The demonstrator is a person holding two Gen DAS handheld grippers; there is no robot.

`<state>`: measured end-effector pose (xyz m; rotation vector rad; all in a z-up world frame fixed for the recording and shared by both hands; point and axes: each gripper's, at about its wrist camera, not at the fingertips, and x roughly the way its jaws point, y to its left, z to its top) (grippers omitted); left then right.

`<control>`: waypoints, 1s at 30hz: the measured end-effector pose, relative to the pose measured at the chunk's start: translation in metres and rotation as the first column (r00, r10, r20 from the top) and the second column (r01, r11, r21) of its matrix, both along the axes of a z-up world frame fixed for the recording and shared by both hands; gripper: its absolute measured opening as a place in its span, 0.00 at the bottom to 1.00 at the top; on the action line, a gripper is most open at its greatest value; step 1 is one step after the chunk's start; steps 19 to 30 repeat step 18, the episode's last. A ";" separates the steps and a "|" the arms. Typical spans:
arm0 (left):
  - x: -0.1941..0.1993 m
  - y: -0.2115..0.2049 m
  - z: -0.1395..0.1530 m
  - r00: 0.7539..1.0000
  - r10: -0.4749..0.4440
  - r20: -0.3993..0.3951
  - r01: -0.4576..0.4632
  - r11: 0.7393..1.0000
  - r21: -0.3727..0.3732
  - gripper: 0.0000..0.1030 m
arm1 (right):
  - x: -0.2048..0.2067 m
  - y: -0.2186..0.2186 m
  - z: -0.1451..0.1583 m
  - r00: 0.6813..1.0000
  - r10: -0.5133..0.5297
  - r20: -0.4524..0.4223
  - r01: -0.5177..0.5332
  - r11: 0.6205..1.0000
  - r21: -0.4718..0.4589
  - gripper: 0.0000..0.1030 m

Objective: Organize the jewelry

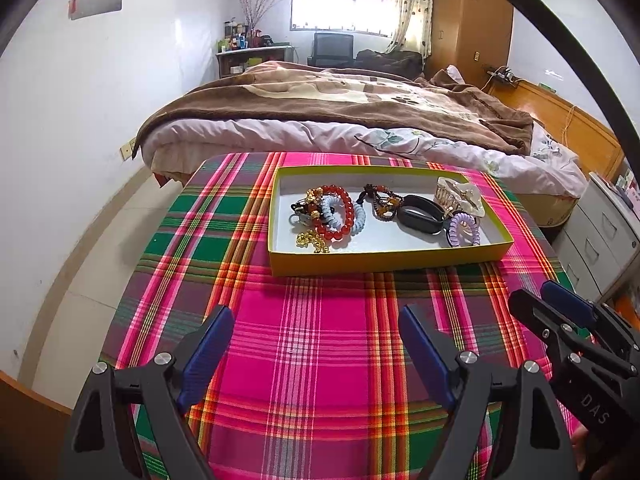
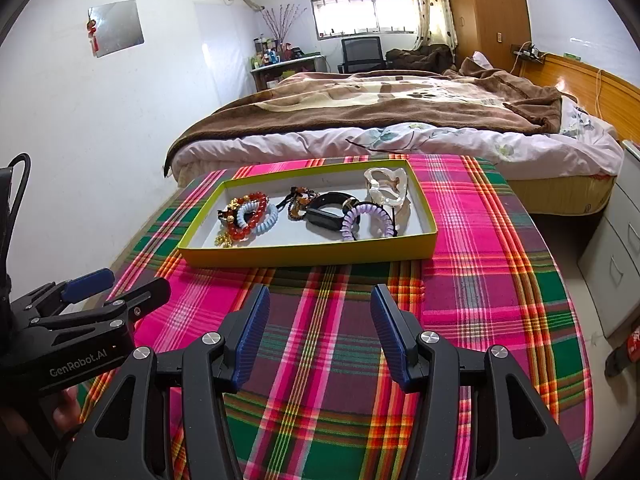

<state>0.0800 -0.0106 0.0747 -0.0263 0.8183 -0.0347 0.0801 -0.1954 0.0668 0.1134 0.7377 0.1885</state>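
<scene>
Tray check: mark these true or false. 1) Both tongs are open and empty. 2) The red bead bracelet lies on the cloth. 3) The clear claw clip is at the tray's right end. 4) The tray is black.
1) True: left tongs and right tongs are open and hold nothing.
2) False: the red bead bracelet lies inside the tray.
3) True: the claw clip sits there.
4) False: its walls are yellow.
</scene>
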 end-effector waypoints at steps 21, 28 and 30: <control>0.002 -0.001 -0.002 1.000 0.012 -0.001 -0.012 1.000 0.007 0.82 | 0.000 -0.003 -0.002 1.000 -0.003 -0.004 0.003 1.000 0.001 0.52; 0.002 -0.001 -0.002 1.000 0.012 -0.001 -0.012 1.000 0.007 0.82 | 0.000 -0.003 -0.002 1.000 -0.003 -0.004 0.003 1.000 0.001 0.52; 0.002 -0.001 -0.002 1.000 0.012 -0.001 -0.012 1.000 0.007 0.82 | 0.000 -0.003 -0.002 1.000 -0.003 -0.004 0.003 1.000 0.001 0.52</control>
